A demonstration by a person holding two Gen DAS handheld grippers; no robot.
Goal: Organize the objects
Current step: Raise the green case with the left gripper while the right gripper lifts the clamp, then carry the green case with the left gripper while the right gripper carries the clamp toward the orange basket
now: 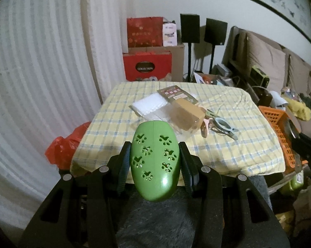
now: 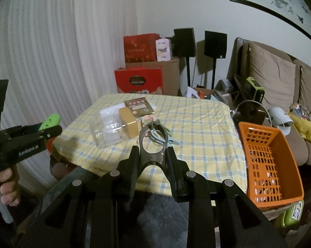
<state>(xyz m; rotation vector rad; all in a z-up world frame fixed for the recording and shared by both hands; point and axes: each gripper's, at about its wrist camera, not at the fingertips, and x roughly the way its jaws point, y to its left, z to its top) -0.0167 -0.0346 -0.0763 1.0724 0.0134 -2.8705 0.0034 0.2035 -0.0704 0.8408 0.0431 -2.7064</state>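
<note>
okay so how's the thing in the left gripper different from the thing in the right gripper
The left gripper is clamped on a green egg-shaped case with paw-print cutouts; the right gripper is clamped on a metal clamp. The case is smooth, bulky, closed plastic; the clamp is thin, shiny and open-framed with a ring gap. The case fills wider-set jaws; the clamp sits in narrower ones. Both are held above the checked tablecloth.

The right tool [image 2: 153, 161] grips a metal clamp [image 2: 153, 144] above the checkered desk [image 2: 196, 144]. An orange basket [image 2: 279, 144] sits beside the desk. The left tool [image 2: 50, 127] holds a green object [image 2: 51, 121].

Glossy green plastic case [image 1: 155, 161], metal clamp [image 2: 153, 142]
</note>
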